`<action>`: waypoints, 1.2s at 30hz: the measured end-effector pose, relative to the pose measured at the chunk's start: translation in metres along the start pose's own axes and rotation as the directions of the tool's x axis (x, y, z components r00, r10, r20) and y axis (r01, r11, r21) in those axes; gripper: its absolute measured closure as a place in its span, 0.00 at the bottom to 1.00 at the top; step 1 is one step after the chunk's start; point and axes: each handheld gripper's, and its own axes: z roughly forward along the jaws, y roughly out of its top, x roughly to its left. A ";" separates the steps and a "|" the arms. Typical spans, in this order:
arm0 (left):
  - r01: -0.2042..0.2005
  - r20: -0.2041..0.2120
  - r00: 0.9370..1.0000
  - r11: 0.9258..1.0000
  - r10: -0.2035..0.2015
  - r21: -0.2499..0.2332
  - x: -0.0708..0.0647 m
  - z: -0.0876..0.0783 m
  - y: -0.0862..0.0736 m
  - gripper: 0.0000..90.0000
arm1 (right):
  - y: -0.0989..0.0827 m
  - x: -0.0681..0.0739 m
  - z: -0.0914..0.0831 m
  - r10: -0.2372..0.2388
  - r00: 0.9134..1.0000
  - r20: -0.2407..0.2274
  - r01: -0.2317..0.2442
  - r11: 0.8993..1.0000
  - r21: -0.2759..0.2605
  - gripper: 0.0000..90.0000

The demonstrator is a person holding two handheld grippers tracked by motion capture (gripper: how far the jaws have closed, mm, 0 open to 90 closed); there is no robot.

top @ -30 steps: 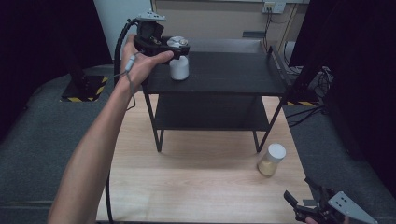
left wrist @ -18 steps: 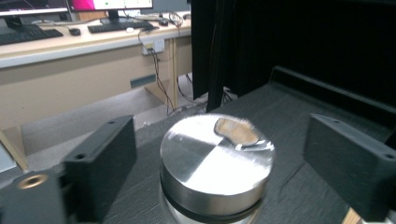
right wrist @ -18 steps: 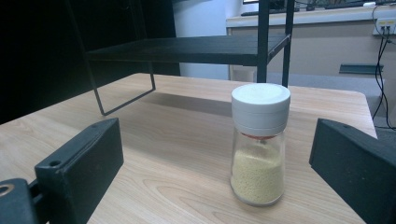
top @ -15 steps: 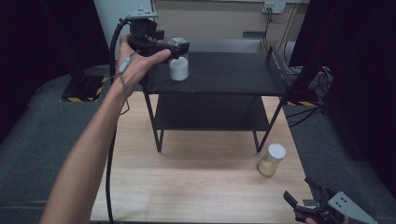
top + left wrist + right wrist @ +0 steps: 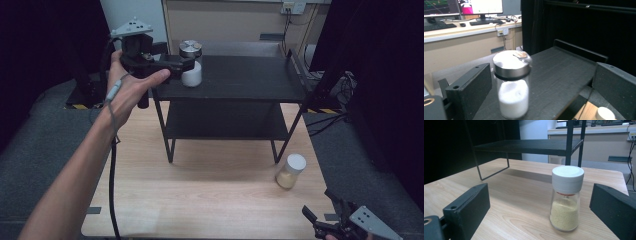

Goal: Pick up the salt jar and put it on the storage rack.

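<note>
A glass jar of white powder with a silver lid [image 5: 191,64] [image 5: 512,85] stands upright on the left end of the black rack's top shelf [image 5: 240,75]. My left gripper [image 5: 182,65] [image 5: 542,72] points at it from the left. Its jaws have just been opening and now stand wide on either side of the jar without pressing it. A jar of yellow grains with a white lid [image 5: 291,171] [image 5: 567,197] stands on the wooden table [image 5: 210,185]. My right gripper [image 5: 320,206] [image 5: 539,192] rests open just short of it, nothing between its pads.
The rack has a lower shelf [image 5: 225,120] and thin legs on the table. A raised lip [image 5: 579,50] runs along the top shelf's far end. Grey floor mats flank the table, and a wall with sockets lies behind the rack.
The left gripper, shut on the silver-lidded jar a second ago, has opened and drawn back to the left. The jar stays on the shelf. The right gripper has not moved.
</note>
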 end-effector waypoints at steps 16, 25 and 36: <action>-0.020 0.072 0.997 0.999 0.023 -0.048 -0.013 -0.035 -0.033 0.02 | 0.001 0.001 0.002 -0.007 1.000 -0.006 0.007 1.000 0.012 0.03; -0.016 0.084 0.996 0.997 0.022 -0.074 -0.021 -0.046 -0.058 0.02 | 0.002 0.002 0.002 -0.011 1.000 -0.010 0.011 1.000 0.015 0.04; -0.086 0.112 0.989 0.990 0.098 -0.112 -0.025 -0.057 -0.103 0.03 | 0.002 0.002 0.003 -0.013 1.000 -0.014 0.013 1.000 0.015 0.04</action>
